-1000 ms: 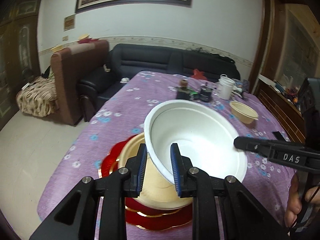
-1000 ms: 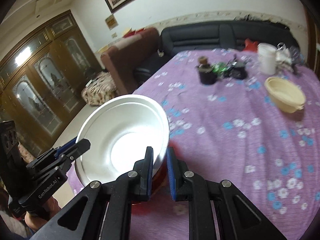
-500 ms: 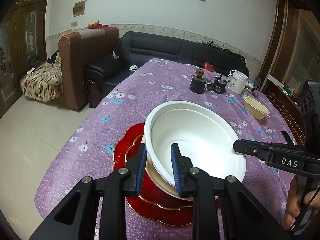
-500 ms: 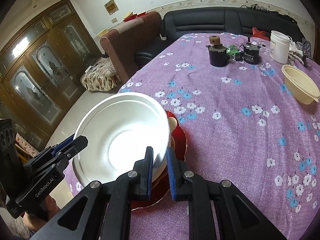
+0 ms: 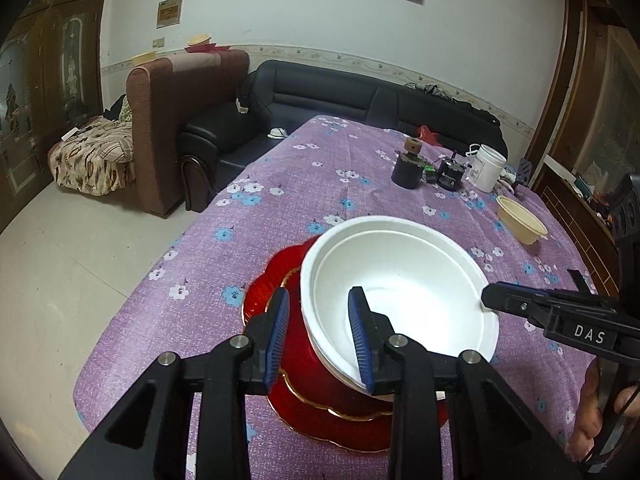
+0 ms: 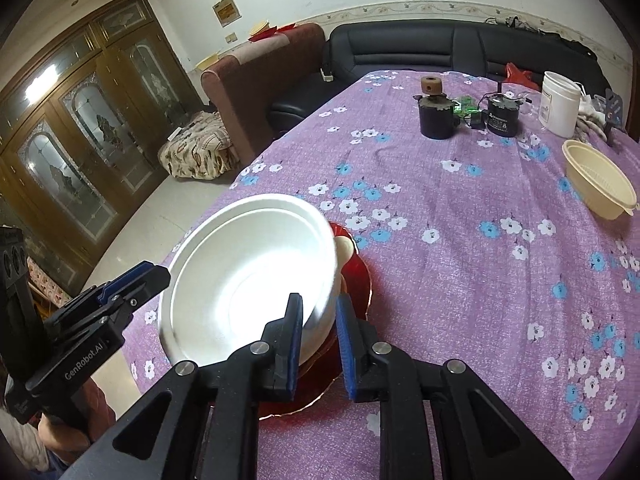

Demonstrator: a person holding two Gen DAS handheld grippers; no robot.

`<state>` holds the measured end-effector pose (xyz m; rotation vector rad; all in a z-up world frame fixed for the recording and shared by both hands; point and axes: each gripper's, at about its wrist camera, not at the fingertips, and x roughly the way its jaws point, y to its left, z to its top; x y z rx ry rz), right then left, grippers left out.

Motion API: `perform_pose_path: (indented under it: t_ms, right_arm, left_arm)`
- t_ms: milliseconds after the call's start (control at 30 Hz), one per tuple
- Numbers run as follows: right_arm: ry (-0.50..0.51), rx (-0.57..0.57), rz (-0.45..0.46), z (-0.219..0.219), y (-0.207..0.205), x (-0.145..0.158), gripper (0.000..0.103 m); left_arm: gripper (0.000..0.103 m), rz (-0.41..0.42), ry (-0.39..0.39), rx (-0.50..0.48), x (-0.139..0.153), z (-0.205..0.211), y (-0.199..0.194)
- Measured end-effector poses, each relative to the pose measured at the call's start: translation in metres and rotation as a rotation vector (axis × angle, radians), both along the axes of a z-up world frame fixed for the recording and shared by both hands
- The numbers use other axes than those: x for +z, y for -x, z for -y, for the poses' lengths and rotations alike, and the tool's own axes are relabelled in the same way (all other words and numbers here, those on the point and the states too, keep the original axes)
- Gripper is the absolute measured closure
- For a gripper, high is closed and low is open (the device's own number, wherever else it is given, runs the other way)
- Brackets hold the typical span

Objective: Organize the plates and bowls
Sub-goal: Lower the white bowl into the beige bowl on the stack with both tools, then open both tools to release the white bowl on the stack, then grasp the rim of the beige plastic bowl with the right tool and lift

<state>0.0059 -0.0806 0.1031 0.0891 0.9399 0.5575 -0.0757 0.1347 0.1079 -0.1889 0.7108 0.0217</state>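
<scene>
A white bowl [image 5: 400, 300] rests nested on a cream bowl [image 6: 345, 245], which sits on a stack of red gold-rimmed plates [image 5: 332, 420] near the table's front left. My left gripper [image 5: 320, 336] straddles the bowl's near rim. Its jaws are opening and the outer pad stands clear of the wall. In the right wrist view the white bowl [image 6: 248, 280] has its other rim between the fingers of my right gripper [image 6: 320, 332]. Those jaws are opening too, with a thin gap at the outer pad. A second cream bowl [image 6: 600, 188] sits alone at the far right.
A dark jar [image 5: 406, 170], a small black device [image 5: 452, 176] and a white tub [image 5: 488, 168] stand at the table's far end. The purple flowered cloth [image 6: 460, 280] drops off at the left edge beside the plates. A person's hand [image 5: 592, 412] holds the right gripper.
Both grippers came down with the white bowl and it now sits on the stack. Both pairs of jaws have widened around its rim.
</scene>
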Motion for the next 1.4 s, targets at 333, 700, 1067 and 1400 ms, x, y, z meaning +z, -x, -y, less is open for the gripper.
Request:
perform_pose_path:
  t_ms: [333, 700, 1067, 1400]
  right_arm:
    - [-0.079, -0.089, 0.004, 0.058, 0.002, 0.008, 0.081]
    - [-0.168, -0.368, -0.053, 0.185, -0.002, -0.021, 0.079]
    - [-0.19, -0.586, -0.087, 0.283, -0.014, -0.017, 0.08]
    - [-0.255, -0.686, -0.13, 0.313, -0.111, -0.01, 0.068]
  left_arm:
    - [0.071, 0.062, -0.036, -0.087, 0.028, 0.04, 0.009]
    - [0.065, 0.017, -0.114, -0.365, 0.011, 0.176, -0.008]
    - [0.065, -0.147, -0.132, -0.423, -0.069, 0.27, -0.111]
    - [0.065, -0.123, -0.178, -0.391, -0.089, 0.262, -0.13]
